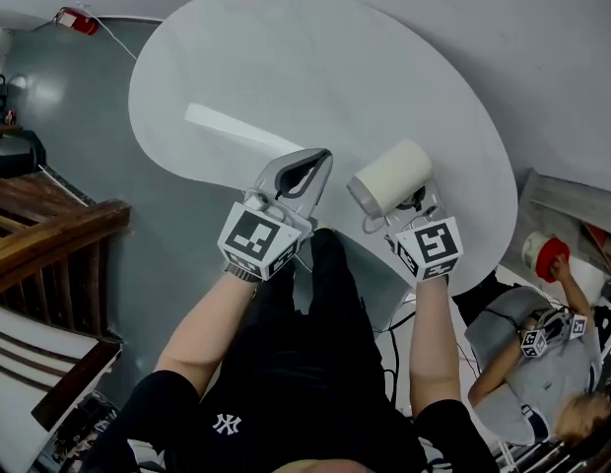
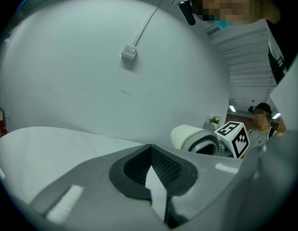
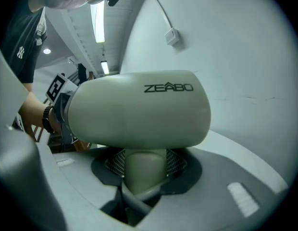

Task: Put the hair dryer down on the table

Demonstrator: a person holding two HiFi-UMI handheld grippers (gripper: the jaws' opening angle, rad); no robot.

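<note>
Right gripper [image 1: 412, 210] jaws clamp the hair dryer [image 1: 389, 177] by its handle, over the desk [image 1: 286, 67]. Left gripper [image 1: 320, 162] jaws closed together, holding nothing.

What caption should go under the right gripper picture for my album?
The right gripper clamps a cream ZEABO hair dryer by its handle, barrel sideways.

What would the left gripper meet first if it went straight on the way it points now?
Nothing near, apparently. The left gripper points across the white table; the hair dryer, held by the right gripper, lies to its right, off that line. Beyond is a grey surface, wall or floor.
</note>
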